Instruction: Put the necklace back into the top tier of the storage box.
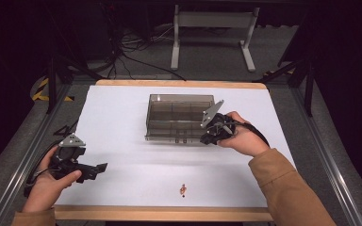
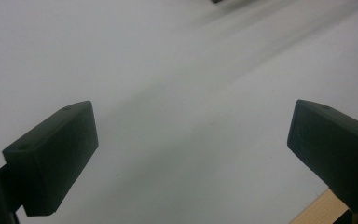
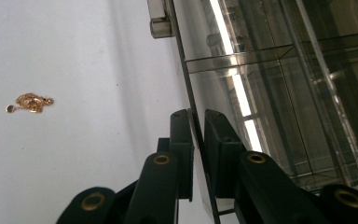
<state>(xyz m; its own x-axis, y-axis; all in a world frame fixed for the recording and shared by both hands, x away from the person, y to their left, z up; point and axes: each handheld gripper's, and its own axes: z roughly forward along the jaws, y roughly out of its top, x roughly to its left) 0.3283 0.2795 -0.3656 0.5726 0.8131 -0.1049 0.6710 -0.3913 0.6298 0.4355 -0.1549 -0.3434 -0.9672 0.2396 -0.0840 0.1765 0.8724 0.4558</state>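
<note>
The smoky transparent acrylic compartment box (image 1: pixel 179 117) sits mid-table, its thin front wall (image 3: pixel 196 140) pinched between the closed jaws of the right gripper (image 3: pixel 197 122). Opening appears underway. The small gold trinket (image 1: pixel 183 189) lies near the front edge. The left gripper (image 2: pixel 191 140) is held spread wide, gripping nothing, and is judged suited to fetching it next.

Smoky clear box (image 1: pixel 179 117) (gold trinket (image 1: pixel 183 189))
</note>
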